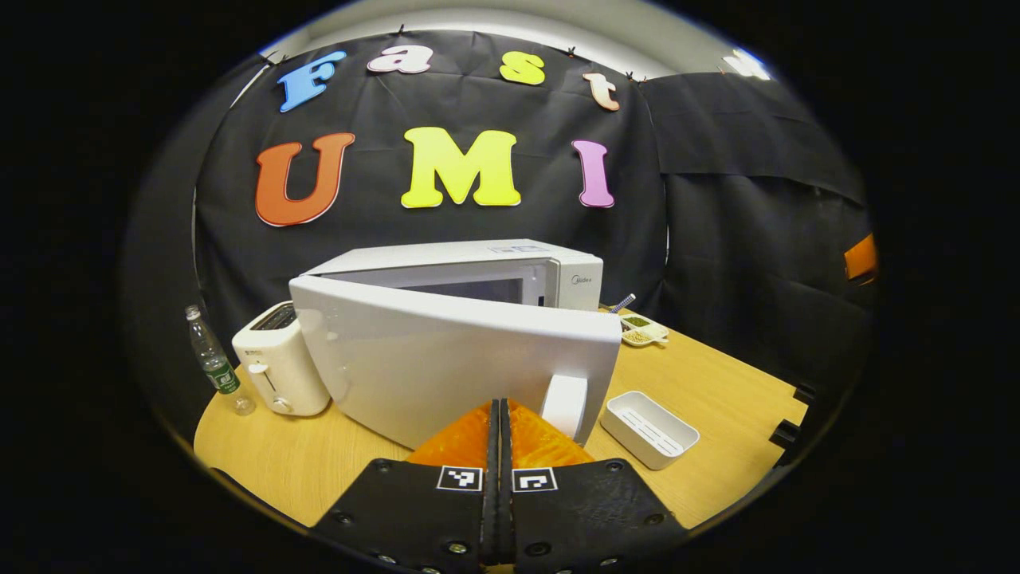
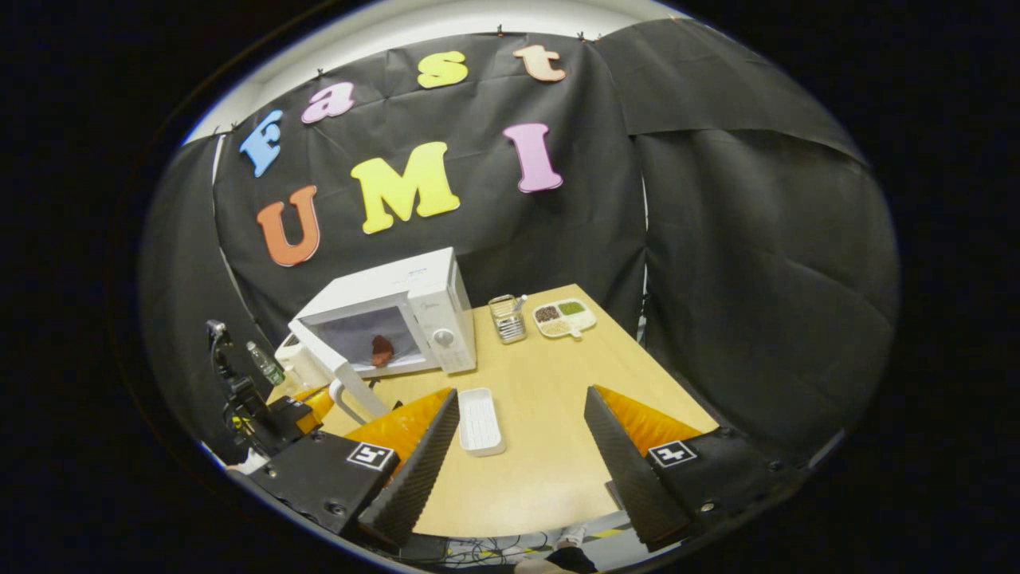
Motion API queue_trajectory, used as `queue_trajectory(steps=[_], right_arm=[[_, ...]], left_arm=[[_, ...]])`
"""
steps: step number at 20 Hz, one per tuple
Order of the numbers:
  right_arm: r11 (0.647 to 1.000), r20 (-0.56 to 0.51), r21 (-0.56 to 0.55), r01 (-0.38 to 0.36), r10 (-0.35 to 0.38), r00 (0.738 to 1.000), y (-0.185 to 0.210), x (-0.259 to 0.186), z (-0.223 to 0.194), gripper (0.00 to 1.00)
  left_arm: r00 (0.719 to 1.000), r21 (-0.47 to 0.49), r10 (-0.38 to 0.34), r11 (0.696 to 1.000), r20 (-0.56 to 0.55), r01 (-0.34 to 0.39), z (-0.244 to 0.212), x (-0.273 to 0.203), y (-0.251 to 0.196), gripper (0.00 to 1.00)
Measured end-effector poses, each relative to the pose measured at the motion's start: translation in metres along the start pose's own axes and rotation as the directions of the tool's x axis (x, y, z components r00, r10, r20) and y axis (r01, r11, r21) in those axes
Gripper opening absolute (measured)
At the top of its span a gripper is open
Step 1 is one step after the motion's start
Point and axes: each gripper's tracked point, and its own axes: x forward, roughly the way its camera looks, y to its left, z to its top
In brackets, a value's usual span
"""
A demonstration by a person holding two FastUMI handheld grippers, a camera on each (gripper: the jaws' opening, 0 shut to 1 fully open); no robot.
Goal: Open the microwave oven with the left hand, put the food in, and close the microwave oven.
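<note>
Evidently the rigid microwave door (image 1: 454, 359) is best pushed near its handle (image 1: 564, 405). The left tongs (image 1: 500, 414) are closed, empty; the right tongs (image 2: 522, 414) gape, empty.

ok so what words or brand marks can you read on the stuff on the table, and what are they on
No text here is clear enough to quote.
microwave: small grey logo on its panel, too small to read for sure.
sticker on the microwave's top: blurred.
bottle: green label, print too small to read.
left gripper: square black-and-white markers, no words.
</note>
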Motion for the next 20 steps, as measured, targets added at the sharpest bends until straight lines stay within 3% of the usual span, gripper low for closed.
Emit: queue_trajectory(steps=[20], right_arm=[[1.0, -0.045, -0.008, 0.003, -0.003, 0.999, -0.051, 0.09, 0.043, 0.92]], left_arm=[[0.999, -0.004, 0.04, 0.999, -0.009, -0.04, 0.031, 0.15, -0.019, 0.0]])
